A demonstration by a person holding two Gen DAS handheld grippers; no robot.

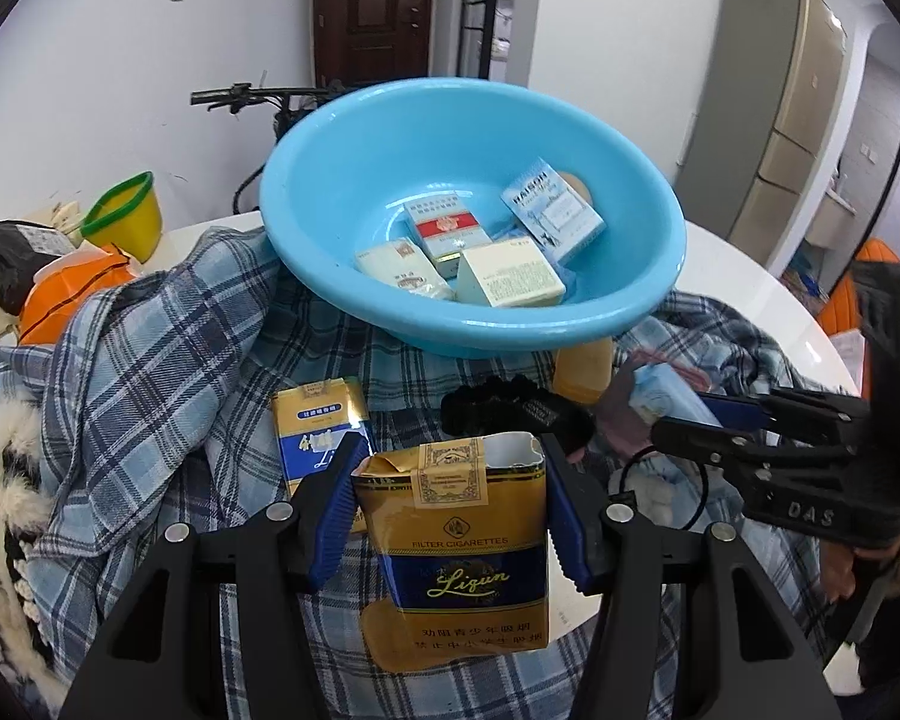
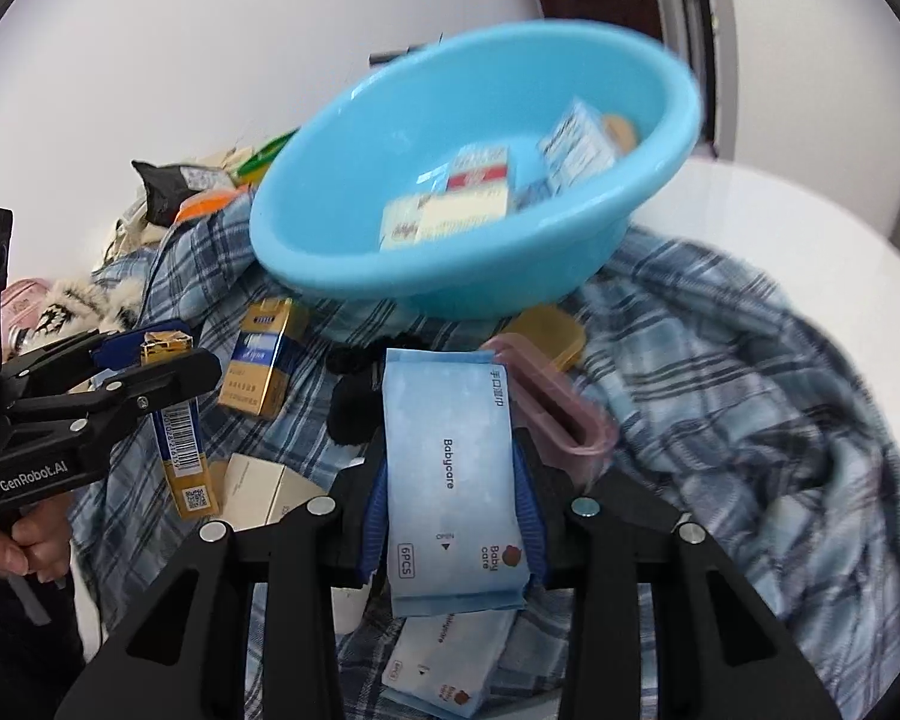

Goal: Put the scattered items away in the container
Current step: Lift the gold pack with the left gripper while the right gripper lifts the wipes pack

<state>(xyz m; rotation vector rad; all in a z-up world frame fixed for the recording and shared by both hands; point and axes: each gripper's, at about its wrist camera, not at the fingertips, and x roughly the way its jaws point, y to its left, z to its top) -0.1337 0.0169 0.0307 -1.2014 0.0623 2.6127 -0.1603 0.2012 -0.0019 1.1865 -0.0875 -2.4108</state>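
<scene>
While the left gripper (image 1: 450,516) points down over the plaid cloth (image 1: 150,348), its jaws are clamped on a gold cigarette pack (image 1: 459,546), pads pressing both narrow sides. The pack stands upright between the jaws, long axis running along the fingers, torn top facing ahead. The basin (image 1: 468,324) lies directly ahead of and above this gripper, tilted on the cloth, its mouth turned this way, with four packs already inside. A second gold pack (image 1: 315,432) lies on the cloth just ahead and to the left. The right gripper (image 1: 720,420) enters from the right, level with the basin's near rim.

In the right wrist view, the right gripper (image 2: 450,516) is closed on a blue wipes packet (image 2: 450,480), held by its long edges, long axis pointing forward. The basin (image 2: 450,276) sits ahead and slightly left, near rim just beyond the packet's far end. A second wipes packet (image 2: 444,660) lies below the jaws. A pink case (image 2: 564,414) rests just right of the packet.

Judgement: both loads are secured and lined up lengthwise toward the basin; the two grippers appear about equally near, so simultaneous delivery risks crowding at the rim.
</scene>
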